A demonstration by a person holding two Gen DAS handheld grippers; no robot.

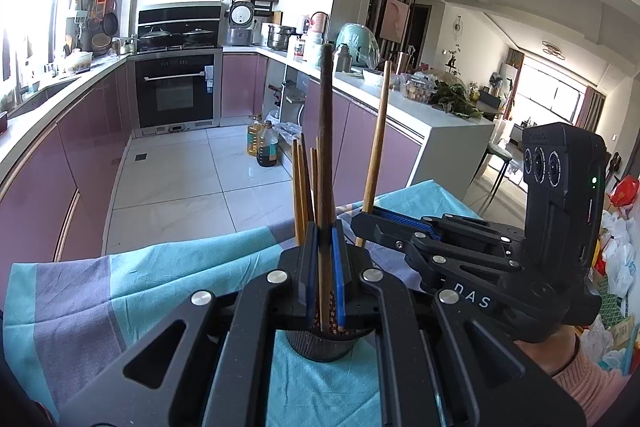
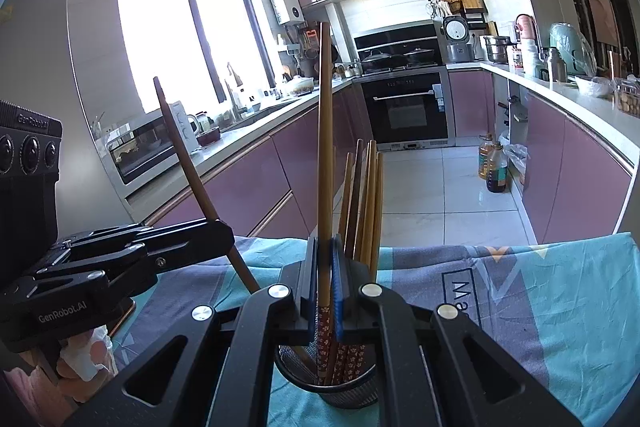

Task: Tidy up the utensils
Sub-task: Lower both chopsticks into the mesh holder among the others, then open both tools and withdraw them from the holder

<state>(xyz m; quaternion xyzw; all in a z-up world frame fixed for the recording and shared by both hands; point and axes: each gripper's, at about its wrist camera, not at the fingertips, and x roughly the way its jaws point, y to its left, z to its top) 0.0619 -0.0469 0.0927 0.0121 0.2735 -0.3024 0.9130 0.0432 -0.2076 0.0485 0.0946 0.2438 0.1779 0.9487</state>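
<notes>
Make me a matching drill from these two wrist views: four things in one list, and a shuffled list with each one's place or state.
Things:
1. left gripper
2. right gripper
3. mesh holder
4. oil bottles

Place or state:
A. on the kitchen floor by the cabinets
B. shut on a dark brown chopstick
C. on the blue cloth, with chopsticks standing in it
D. shut on a light brown chopstick

Pairs: 1-B, 2-D, 3-C, 4-A

You see two grippers, each clamping one chopstick. One mesh holder stands below them, with about five more chopsticks in it. Two oil bottles stand beyond the holder.
</notes>
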